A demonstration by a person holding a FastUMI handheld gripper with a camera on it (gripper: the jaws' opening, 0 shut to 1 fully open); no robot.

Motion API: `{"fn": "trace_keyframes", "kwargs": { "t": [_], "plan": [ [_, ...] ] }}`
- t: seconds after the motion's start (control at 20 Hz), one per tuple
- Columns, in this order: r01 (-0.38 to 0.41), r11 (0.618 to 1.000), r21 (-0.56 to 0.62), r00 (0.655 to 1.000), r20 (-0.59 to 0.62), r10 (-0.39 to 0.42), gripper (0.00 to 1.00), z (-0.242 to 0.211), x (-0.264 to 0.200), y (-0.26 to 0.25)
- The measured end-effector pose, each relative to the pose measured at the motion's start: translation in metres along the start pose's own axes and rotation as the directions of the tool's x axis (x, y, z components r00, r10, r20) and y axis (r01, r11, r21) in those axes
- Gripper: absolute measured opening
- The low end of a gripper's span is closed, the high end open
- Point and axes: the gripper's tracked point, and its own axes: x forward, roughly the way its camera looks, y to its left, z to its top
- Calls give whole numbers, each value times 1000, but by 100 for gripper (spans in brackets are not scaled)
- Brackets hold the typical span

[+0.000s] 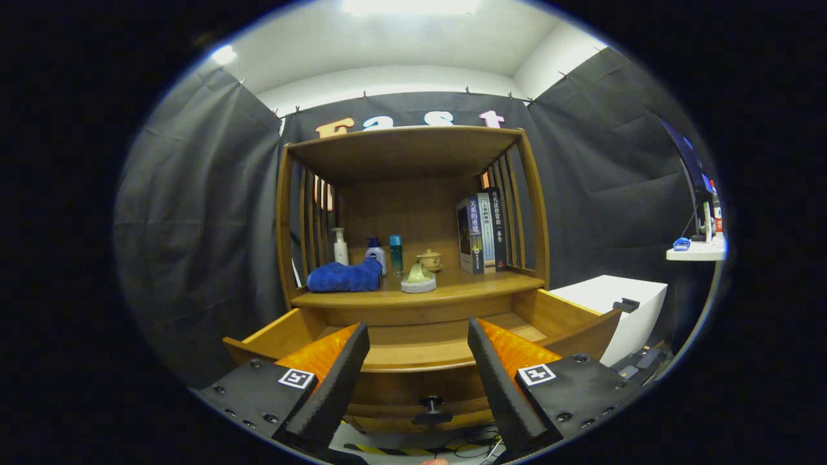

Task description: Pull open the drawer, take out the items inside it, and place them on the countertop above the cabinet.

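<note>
Above the pulled-out drawer (420, 352), tool (418, 336) open, empty

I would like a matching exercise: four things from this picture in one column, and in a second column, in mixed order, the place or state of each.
Things:
1. blue cloth
2. books
3. drawer
4. gripper

Places or states:
A. upright at the right end of the countertop, by the slats
B. pulled open below the countertop
C. open, fingers apart, holding nothing, in front of the drawer
D. lying bunched at the left of the countertop, before the bottles

Pairs: 1-D, 2-A, 3-B, 4-C
</note>
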Motion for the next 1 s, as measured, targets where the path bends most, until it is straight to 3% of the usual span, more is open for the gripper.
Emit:
{"fn": "trace_keyframes", "kwargs": {
  "t": [0.4, 1.0],
  "plan": [
    [-11, 996, -85, 999, -32, 9, 98, -49, -1, -1],
    [-26, 998, -55, 993, -119, 20, 97, -95, 15, -1]
  ]
}}
